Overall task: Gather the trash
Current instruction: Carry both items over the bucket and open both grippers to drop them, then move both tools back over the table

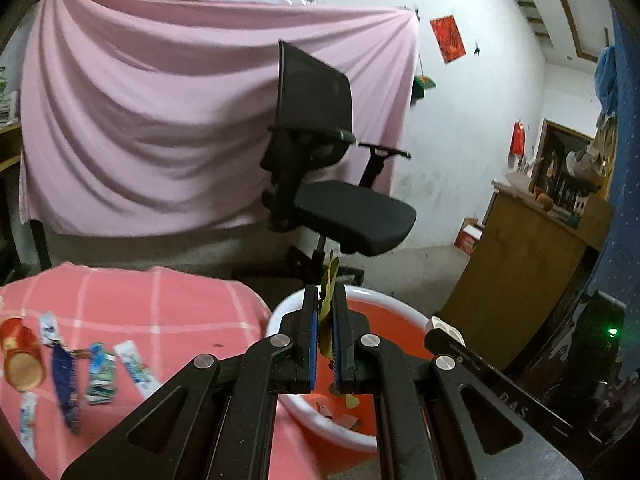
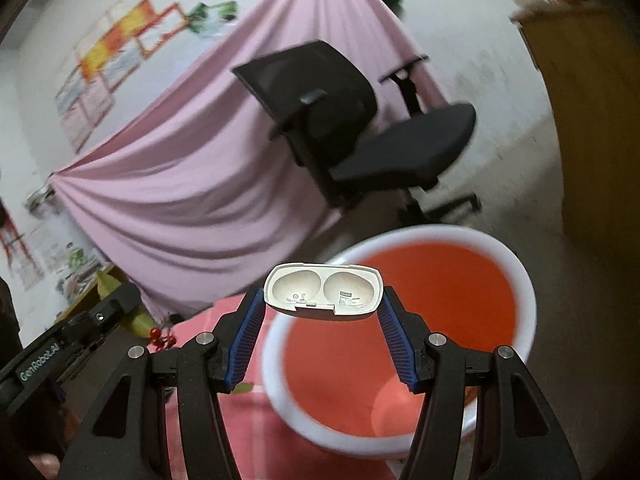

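Observation:
My left gripper (image 1: 325,296) is shut on a yellow-green leaf sprig (image 1: 329,280), held over the near rim of the red bin with a white rim (image 1: 280,308). A few scraps (image 1: 344,420) lie in the bin's bottom. My right gripper (image 2: 323,294) is shut on a white earbud-case shell (image 2: 322,290), gripped by its two ends above the bin (image 2: 440,280). The left gripper (image 2: 80,332) with its leaves and red berries (image 2: 162,338) shows at the left of the right wrist view. Several wrappers (image 1: 100,372) and a red-gold can (image 1: 20,354) lie on the pink checked tablecloth (image 1: 160,304).
A black office chair (image 1: 320,160) stands behind the bin before a hanging pink sheet (image 1: 160,120). A wooden cabinet (image 1: 532,272) is at the right, and a dark device with a green light (image 1: 612,332) at the far right. The floor is bare concrete.

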### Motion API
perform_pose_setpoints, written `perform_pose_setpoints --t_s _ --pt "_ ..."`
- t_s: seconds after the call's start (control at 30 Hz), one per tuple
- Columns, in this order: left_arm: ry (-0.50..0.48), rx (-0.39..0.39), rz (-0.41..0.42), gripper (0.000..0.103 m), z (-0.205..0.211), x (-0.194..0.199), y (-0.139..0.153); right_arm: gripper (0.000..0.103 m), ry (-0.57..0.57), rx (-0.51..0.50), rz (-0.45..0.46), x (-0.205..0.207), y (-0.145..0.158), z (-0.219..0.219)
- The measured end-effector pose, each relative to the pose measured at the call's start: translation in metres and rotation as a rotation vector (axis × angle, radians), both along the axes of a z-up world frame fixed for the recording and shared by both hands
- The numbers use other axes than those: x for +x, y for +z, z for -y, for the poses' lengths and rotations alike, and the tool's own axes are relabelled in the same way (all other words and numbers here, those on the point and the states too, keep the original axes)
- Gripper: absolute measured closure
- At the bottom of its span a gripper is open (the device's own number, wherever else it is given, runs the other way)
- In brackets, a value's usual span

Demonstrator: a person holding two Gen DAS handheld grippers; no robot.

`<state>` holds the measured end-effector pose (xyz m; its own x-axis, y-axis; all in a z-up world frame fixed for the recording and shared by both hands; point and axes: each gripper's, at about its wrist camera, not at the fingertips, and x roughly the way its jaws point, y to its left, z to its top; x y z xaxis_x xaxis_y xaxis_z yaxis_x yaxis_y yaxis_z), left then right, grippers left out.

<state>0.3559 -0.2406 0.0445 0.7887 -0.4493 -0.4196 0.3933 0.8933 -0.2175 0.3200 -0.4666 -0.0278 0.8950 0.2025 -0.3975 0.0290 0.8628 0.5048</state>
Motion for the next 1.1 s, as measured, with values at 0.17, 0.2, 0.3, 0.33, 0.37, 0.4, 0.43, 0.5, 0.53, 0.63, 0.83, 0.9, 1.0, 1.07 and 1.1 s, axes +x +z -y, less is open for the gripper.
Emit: perform_pose_setpoints --t_s 0.17,0.2,0.3,0.33,0.37,0.4,0.43,0.5,0.53,0.63,0.83,0.9,1.0,1.07,1.1 --pt "-0.003 0.013 -0.117 0.099 0.023 0.026 -0.021 0.046 0.0 -0.006 -0.066 0.004 -0.007 0.01" --pt "-0.002 0.015 -0.129 0.099 0.022 0.024 -0.025 0.046 0.0 -0.003 -0.077 0.005 -0.008 0.012" --pt "-0.003 0.016 -0.179 0.099 0.026 0.029 -0.036 0.045 -0.003 0.001 -0.113 0.006 -0.014 0.015" --pt "-0.002 0.017 -0.194 0.099 0.025 0.029 -0.039 0.045 -0.004 0.002 -0.12 0.007 -0.015 0.015" --pt "-0.001 0.021 -0.211 0.098 0.025 0.031 -0.042 0.045 -0.007 0.001 -0.125 0.007 -0.016 0.016" --pt "0.0 0.027 -0.223 0.098 0.026 0.032 -0.044 0.045 -0.01 0.0 -0.129 0.007 -0.016 0.016" --pt "0.001 0.035 -0.24 0.096 0.026 0.034 -0.046 0.045 -0.012 -0.003 -0.132 0.006 -0.016 0.016" --pt "-0.002 0.038 -0.252 0.091 0.027 0.033 -0.047 0.045 -0.015 -0.004 -0.136 0.005 -0.017 0.016" --pt "-0.004 0.036 -0.254 0.088 0.026 0.033 -0.047 0.045 -0.015 -0.005 -0.137 0.005 -0.017 0.016" --pt "0.003 0.029 -0.243 0.078 0.022 0.029 -0.045 0.044 -0.017 -0.007 -0.138 0.003 -0.017 0.015" --pt "0.026 0.024 -0.219 0.077 0.011 0.02 -0.036 0.043 -0.019 -0.021 -0.115 0.001 -0.012 0.014" --pt "0.032 0.032 -0.199 0.077 0.004 0.015 -0.031 0.043 -0.019 -0.035 -0.086 -0.002 -0.007 0.011" --pt "0.052 0.039 -0.165 0.077 -0.01 0.006 -0.025 0.043 -0.011 -0.061 -0.045 -0.006 0.003 0.002" --pt "0.07 0.038 -0.144 0.076 -0.023 -0.001 -0.02 0.041 -0.005 -0.08 -0.019 -0.008 0.01 -0.005" --pt "0.075 0.038 -0.138 0.076 -0.027 -0.003 -0.018 0.04 -0.003 -0.086 -0.007 -0.008 0.013 -0.009"
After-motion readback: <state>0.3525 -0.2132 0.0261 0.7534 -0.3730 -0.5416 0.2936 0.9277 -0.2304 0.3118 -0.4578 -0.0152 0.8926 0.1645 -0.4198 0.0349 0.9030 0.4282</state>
